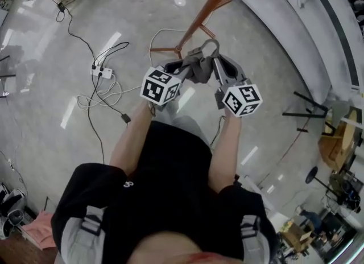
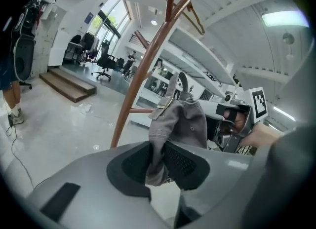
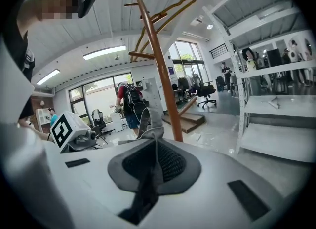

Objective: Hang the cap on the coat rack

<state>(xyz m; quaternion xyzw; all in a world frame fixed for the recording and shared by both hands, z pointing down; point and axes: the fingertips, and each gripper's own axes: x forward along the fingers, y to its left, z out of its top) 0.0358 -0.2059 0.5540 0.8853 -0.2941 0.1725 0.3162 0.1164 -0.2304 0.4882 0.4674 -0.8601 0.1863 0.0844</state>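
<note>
A grey cap (image 1: 206, 59) hangs between my two grippers, held up in front of the person. My left gripper (image 1: 192, 68) is shut on a fold of the cap's fabric (image 2: 180, 119), which bunches between its pads (image 2: 182, 161). My right gripper (image 1: 220, 70) is shut on a thin edge by the cap's back strap (image 3: 147, 120). The brown coat rack (image 1: 211, 4) stands just beyond the cap. Its slanted pole (image 2: 148, 70) rises behind the cap in the left gripper view, with hooks at the top (image 3: 165, 13).
A white power strip (image 1: 102, 73) with trailing cables lies on the shiny floor to the left. White shelving (image 1: 296, 24) runs along the right, with a black stand (image 1: 307, 109) beside it. A person with a backpack (image 3: 129, 104) stands behind the rack. A low wooden platform (image 2: 69, 86) is farther off.
</note>
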